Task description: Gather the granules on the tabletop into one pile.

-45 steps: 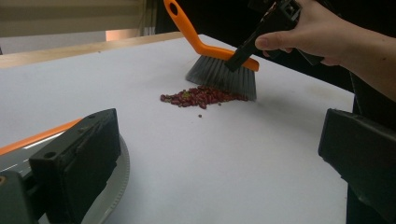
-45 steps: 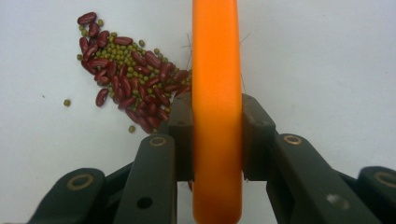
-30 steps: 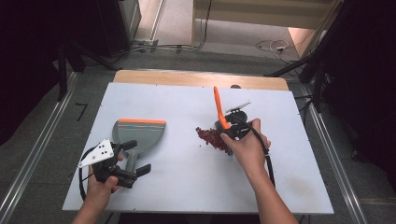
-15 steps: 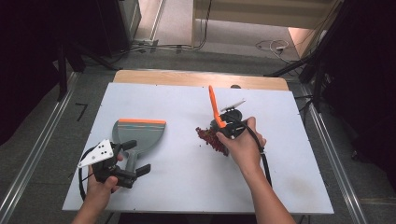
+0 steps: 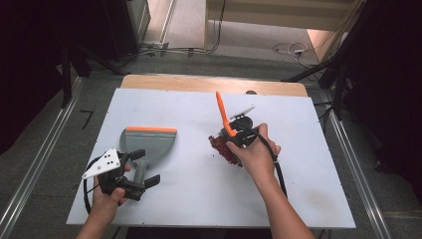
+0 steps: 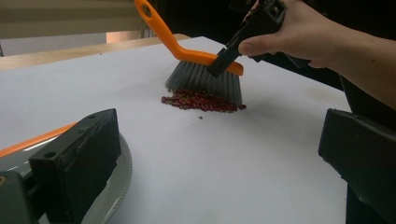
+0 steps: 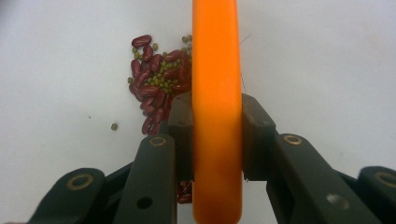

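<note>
A brush with an orange handle and grey bristles stands on a pile of red and green beans at the middle of the white table. My right gripper is shut on its handle, and the orange handle runs up between the jaws with beans to their left. A grey dustpan with an orange lip lies at the left. My left gripper is open at the dustpan's handle end. Past its wide jaws I see the brush on the beans.
A stray green bean lies apart from the pile. A wooden strip borders the table's far edge. Cables trail on the floor beyond, and metal rails run along both sides.
My right gripper has carried the brush a little to the left, with the handle's top leaning left. The left gripper and the dustpan have stayed put.
</note>
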A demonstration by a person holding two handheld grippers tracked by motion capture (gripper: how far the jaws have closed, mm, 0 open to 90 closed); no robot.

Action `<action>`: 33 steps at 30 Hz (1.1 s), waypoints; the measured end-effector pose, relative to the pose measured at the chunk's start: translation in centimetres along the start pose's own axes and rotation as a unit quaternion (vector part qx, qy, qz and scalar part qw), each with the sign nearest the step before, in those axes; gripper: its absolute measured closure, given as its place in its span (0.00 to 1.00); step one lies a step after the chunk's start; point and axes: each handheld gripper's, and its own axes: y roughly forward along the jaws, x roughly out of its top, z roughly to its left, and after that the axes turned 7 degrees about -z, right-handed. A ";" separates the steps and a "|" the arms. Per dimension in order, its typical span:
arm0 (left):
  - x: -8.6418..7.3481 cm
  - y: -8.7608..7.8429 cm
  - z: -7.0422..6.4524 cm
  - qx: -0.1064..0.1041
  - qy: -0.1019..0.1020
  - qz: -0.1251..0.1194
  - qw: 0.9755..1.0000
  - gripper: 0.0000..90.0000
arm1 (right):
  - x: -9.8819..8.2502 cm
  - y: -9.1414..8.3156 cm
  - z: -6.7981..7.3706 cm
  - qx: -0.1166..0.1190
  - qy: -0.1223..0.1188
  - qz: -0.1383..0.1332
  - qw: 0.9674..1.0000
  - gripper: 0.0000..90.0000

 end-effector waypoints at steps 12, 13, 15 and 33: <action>0.0 0.1 0.0 0.001 0.000 0.001 1.000 0.00 | -1.6 -1.7 -1.8 -0.033 0.022 -0.007 0.999 0.76; 0.0 0.1 0.0 0.001 0.000 0.001 1.000 0.00 | -1.9 -1.7 -1.9 -0.035 0.022 -0.006 0.999 0.76; 0.0 0.1 -0.1 0.001 0.000 0.001 1.000 0.00 | -2.3 -1.6 -1.7 -0.033 0.027 -0.006 0.999 0.76; 0.0 0.1 -0.1 0.000 0.001 0.001 1.000 0.00 | -1.6 -0.6 0.5 -0.015 0.038 -0.018 0.999 0.76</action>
